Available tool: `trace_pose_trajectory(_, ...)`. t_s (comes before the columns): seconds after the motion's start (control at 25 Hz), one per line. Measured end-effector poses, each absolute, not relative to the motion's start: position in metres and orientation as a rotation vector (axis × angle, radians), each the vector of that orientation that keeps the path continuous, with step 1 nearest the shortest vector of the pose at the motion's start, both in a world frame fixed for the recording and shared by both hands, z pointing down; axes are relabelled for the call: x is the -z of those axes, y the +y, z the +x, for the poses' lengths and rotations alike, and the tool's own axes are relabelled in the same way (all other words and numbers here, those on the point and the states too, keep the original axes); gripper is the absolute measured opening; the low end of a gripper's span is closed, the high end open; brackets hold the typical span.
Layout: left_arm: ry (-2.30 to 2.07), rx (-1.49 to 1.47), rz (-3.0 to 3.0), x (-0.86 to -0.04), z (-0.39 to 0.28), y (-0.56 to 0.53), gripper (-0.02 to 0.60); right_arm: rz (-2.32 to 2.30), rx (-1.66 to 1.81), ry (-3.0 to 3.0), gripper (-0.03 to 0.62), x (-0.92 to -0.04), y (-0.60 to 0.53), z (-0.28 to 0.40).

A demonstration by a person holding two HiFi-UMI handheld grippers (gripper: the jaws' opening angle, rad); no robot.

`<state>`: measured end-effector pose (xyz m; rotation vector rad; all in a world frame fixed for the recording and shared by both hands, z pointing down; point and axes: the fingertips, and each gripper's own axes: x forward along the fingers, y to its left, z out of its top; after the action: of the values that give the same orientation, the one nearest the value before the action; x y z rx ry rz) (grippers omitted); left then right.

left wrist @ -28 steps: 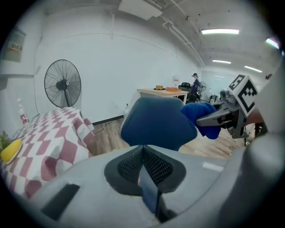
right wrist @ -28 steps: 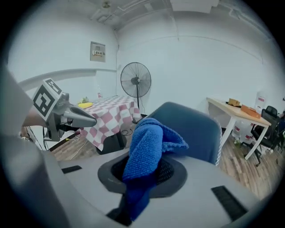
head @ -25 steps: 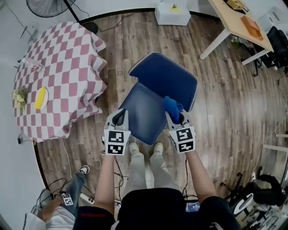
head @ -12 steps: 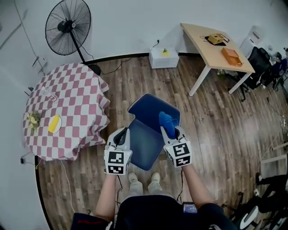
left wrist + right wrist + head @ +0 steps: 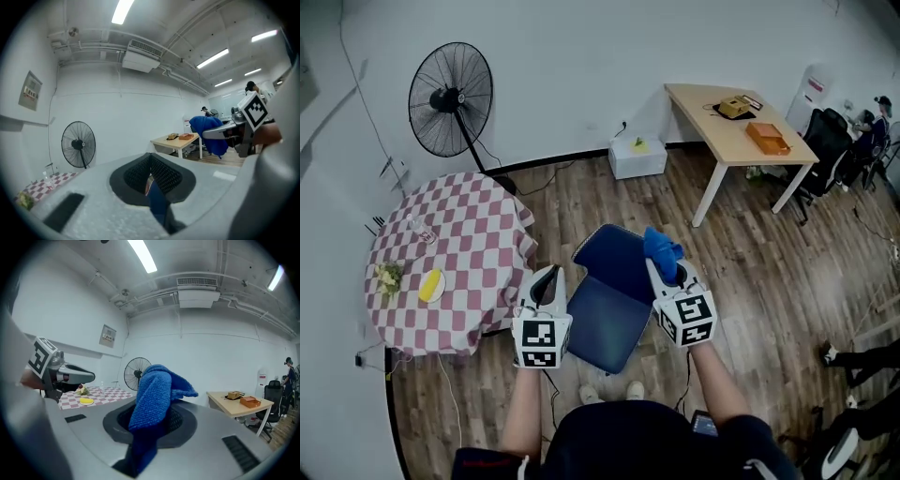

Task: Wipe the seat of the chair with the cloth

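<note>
Wood floor (image 5: 750, 253) far below, chair seat (image 5: 598, 330) down between both claws; right gripper (image 5: 663, 265) clamped on cloth (image 5: 660, 246), left gripper (image 5: 547, 278) pinched shut.

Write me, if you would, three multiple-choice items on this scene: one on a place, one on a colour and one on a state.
1. Where is the blue cloth?
A. in the left gripper
B. in the right gripper
C. in neither gripper

2. What colour is the tablecloth on the round table?
A. plain green
B. pink-and-white check
C. black

3. How does the left gripper stand?
A. shut, holding nothing
B. wide open
C. shut on the cloth

Key:
1 B, as the right gripper view shows its jaws pinching the cloth.
2 B, as the head view shows the checks.
3 A, as the left gripper view shows the jaws together with nothing held.
</note>
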<state>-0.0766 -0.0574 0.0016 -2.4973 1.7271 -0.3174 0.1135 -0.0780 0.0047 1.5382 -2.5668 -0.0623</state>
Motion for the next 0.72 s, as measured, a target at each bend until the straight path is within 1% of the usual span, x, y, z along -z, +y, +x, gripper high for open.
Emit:
trace_pose_trajectory(0.32,1.684,0.255,-2.477,0.029,-0.070,-0.049,0.017,1.561,0.095,-2.578,0.054,0.013,-0.070,0.116)
trace_pose_trajectory(0.72,1.653,0.221,-2.464,0.043,-0.067,-0.049,0.018,1.580,0.105,-2.600,0.054,0.023,-0.077,0.117)
